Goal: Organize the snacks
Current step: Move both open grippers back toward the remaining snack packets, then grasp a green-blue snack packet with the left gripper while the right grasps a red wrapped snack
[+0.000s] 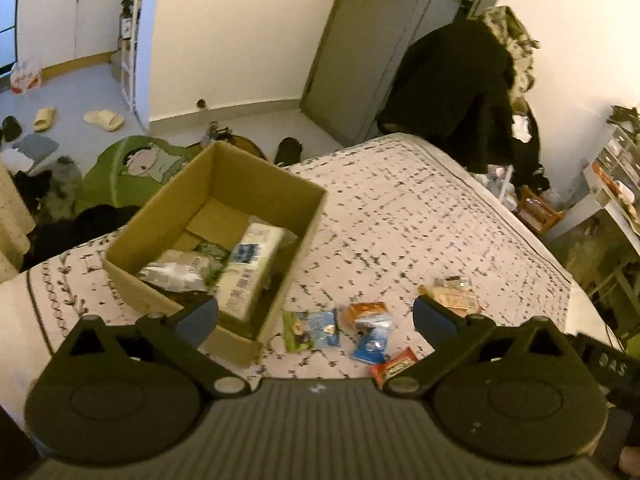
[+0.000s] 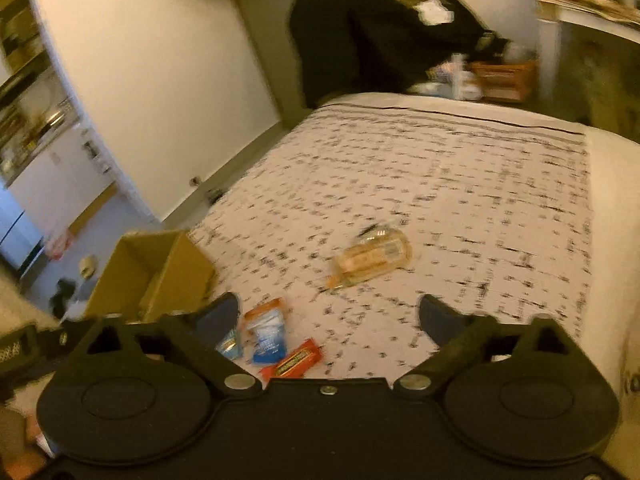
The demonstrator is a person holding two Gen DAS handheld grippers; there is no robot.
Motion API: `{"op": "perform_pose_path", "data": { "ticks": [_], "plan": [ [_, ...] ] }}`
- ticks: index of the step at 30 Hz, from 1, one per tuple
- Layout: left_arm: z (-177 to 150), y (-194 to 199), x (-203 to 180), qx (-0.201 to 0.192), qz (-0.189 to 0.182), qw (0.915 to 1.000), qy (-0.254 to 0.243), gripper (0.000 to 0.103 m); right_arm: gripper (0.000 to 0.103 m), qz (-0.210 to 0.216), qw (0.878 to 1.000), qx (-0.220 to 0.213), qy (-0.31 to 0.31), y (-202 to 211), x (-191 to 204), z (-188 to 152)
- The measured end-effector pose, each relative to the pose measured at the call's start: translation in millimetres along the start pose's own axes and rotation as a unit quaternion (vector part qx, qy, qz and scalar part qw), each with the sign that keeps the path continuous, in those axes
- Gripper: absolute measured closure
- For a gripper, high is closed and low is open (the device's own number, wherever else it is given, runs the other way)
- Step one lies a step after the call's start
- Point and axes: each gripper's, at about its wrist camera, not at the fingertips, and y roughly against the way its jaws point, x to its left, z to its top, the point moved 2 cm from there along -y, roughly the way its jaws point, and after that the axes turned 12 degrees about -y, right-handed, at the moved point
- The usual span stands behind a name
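An open cardboard box point(image 1: 224, 216) stands on the patterned bed point(image 1: 420, 220) and holds a white packet point(image 1: 248, 272) and a silver-green wrapper point(image 1: 180, 270). Loose snacks lie in front of it: a green-blue packet point(image 1: 312, 328), an orange-blue packet point(image 1: 370, 330), a red bar point(image 1: 394, 366) and a clear orange pack point(image 1: 452, 298). My left gripper point(image 1: 316, 316) is open and empty above these snacks. My right gripper point(image 2: 328, 316) is open and empty; before it lie the clear orange pack point(image 2: 372, 258), the blue packet point(image 2: 268, 336), the red bar point(image 2: 294, 360) and the box point(image 2: 156, 272).
A dark coat point(image 1: 452, 84) hangs on a chair beyond the bed's far corner. A green cushion point(image 1: 132, 168), slippers point(image 1: 104, 120) and clutter lie on the floor left of the bed. Shelves point(image 1: 616, 184) stand to the right.
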Motion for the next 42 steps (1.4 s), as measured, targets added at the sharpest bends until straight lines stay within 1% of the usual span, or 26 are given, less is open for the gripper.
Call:
{"op": "perform_pose_path", "data": {
  "ticks": [1,2,5,8,11,13,14,15,18,20,22,25,27,29,32,39,42],
  "plan": [
    [-2.9,-0.6,-4.4,-0.003,-0.001,1.0000,0.000,0.003,0.027,-0.004,1.000,-0.003,-0.008,-1.1,-2.7,0.3],
    [-5.6,-1.7,-8.4,-0.004,-0.002,1.0000,0.000,0.003,0.027,-0.003,1.000,-0.003,-0.019,-2.0,-6.1,0.7],
    [-15.0,-7.2,-21.6,-0.012,-0.002,0.9999,0.007,0.010,0.029,0.002,0.998,0.006,-0.061,-7.3,-14.2,-1.7],
    [-22.1,-15.4,-30.8,-0.012,0.000,0.9998,0.012,0.014,0.030,0.003,0.997,0.020,-0.073,-12.7,-13.5,-8.2],
    [-27.4,-24.3,-35.9,-0.009,-0.004,0.9998,0.015,0.014,0.033,0.013,0.994,0.033,-0.101,-19.0,-15.5,-13.4],
    [-30.8,-30.4,-37.1,-0.007,0.001,0.9998,0.021,0.017,0.036,0.022,0.992,0.043,-0.117,-24.0,-14.6,-16.0],
    [-32.7,-33.5,-36.6,-0.004,0.001,0.9997,0.026,0.020,0.036,0.029,0.991,0.048,-0.124,-27.5,-14.2,-17.4],
    [-34.3,-37.5,-36.3,0.000,0.000,0.9995,0.032,0.025,0.040,0.033,0.990,0.054,-0.129,-32.1,-13.3,-18.9],
    [-40.2,-47.7,-35.5,0.011,0.010,0.9990,0.041,0.033,0.046,0.028,0.985,0.083,-0.149,-49.3,-12.4,-26.9],
    [-43.9,-54.5,-34.0,0.016,0.013,0.9987,0.047,0.036,0.051,0.022,0.982,0.101,-0.159,-60.5,-12.1,-32.9],
    [-47.9,-62.0,-33.5,0.020,0.016,0.9984,0.051,0.038,0.059,0.020,0.979,0.117,-0.167,-70.5,-12.1,-37.4],
    [-52.3,-73.7,-32.4,0.025,0.019,0.9978,0.059,0.043,0.065,0.014,0.976,0.124,-0.181,-77.8,-13.0,-39.1],
    [-54.4,-81.0,-30.4,0.028,0.020,0.9972,0.067,0.045,0.065,0.011,0.974,0.131,-0.186,-83.7,-13.6,-40.5],
    [-56.1,-87.0,-28.6,0.030,0.018,0.9966,0.074,0.045,0.065,0.014,0.971,0.141,-0.191,-90.2,-13.3,-42.1],
    [-58.7,-95.6,-26.4,0.035,0.014,0.9958,0.084,0.045,0.065,0.007,0.970,0.152,-0.190,-100.1,-12.2,-44.6],
    [-67.1,-110.8,-22.9,0.027,0.011,0.9953,0.093,0.045,0.065,0.000,0.971,0.168,-0.173,-120.3,-6.1,-45.5],
    [-67.6,-115.9,-21.2,0.019,0.022,0.9950,0.096,0.045,0.065,-0.005,0.970,0.176,-0.169,-130.3,-4.7,-46.6]
  ]
}}
